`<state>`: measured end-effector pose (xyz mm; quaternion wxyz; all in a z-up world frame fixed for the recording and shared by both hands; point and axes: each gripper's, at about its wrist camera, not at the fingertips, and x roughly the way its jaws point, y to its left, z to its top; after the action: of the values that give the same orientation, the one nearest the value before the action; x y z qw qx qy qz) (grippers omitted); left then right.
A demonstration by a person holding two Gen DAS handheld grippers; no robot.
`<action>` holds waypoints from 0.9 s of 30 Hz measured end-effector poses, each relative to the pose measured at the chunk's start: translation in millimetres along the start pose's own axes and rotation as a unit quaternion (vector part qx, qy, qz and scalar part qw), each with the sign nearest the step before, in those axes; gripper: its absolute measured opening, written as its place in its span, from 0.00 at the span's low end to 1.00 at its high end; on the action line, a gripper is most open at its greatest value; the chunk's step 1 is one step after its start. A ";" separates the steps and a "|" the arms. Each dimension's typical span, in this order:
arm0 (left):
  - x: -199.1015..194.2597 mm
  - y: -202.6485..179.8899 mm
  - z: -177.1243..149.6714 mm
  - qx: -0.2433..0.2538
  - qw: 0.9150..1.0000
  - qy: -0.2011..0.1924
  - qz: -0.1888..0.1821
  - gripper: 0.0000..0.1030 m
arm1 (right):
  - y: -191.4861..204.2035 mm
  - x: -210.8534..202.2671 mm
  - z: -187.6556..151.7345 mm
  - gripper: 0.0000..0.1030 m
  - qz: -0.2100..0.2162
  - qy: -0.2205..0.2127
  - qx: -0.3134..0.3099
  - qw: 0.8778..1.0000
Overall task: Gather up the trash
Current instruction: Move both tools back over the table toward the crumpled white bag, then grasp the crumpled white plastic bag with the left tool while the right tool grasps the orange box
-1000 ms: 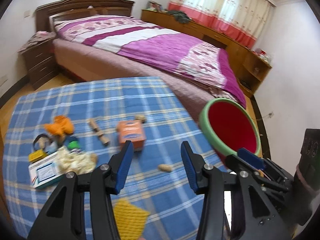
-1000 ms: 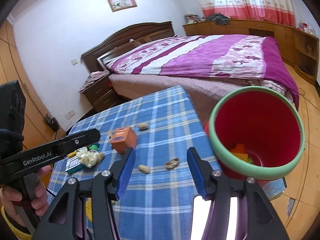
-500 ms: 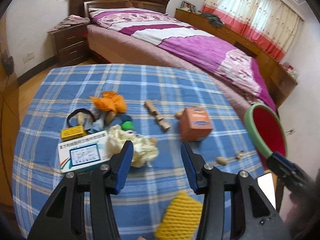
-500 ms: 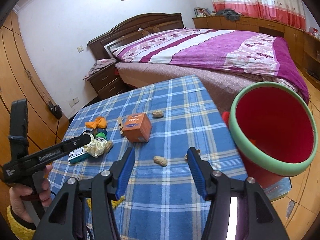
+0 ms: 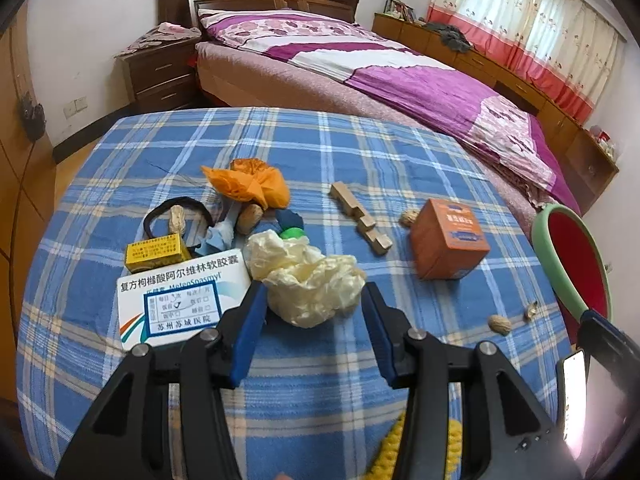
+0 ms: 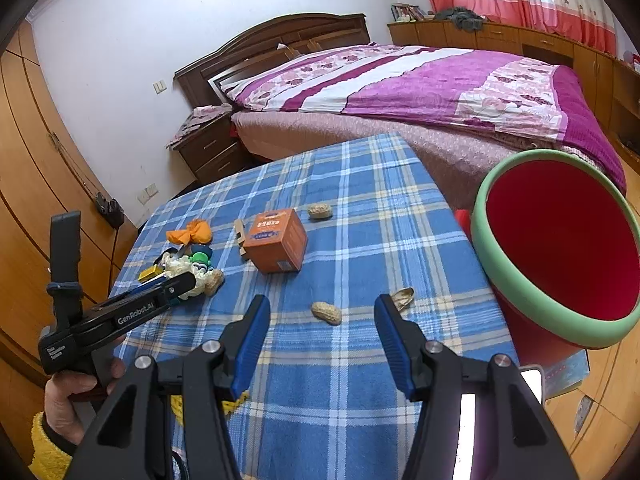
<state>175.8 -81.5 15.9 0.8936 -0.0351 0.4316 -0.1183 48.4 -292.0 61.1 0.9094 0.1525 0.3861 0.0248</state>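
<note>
Left gripper (image 5: 312, 300) jaws spread — flanking crumpled cream plastic wad (image 5: 308, 282).

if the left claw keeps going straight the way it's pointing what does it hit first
Most likely the crumpled cream plastic wad: it lies right between the open left claw tips. Depth is hard to judge through the fisheye.

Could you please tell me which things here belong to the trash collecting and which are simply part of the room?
Job: crumpled cream wrapper, orange box, peanut, red bin, left gripper.
Room: bed, nightstand, curtains.
</note>
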 end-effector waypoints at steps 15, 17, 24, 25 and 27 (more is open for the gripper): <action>1.1 5.1 -2.1 -0.002 1.000 0.005 0.000 0.25 | 9.4 4.5 3.9 0.56 0.007 0.008 -0.010 1.000; -2.9 6.2 -1.9 -0.008 1.000 0.002 -0.008 0.24 | 13.0 6.6 7.7 0.56 0.008 0.008 -0.018 1.000; -22.7 14.1 1.7 -0.035 0.998 -0.017 -0.045 0.07 | 30.9 23.8 21.1 0.58 0.012 0.015 -0.042 0.999; -24.8 14.5 2.2 -0.035 0.998 -0.020 -0.045 0.07 | 33.6 26.9 22.5 0.59 0.012 0.015 -0.046 0.999; -29.3 15.0 2.9 -0.033 0.998 -0.026 -0.045 0.07 | 40.2 37.2 25.9 0.61 0.013 0.021 -0.052 0.998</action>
<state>163.2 -60.0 37.5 0.8966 -0.0867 0.4098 -0.1434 95.8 -254.4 64.2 0.9072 0.1096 0.4017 0.0595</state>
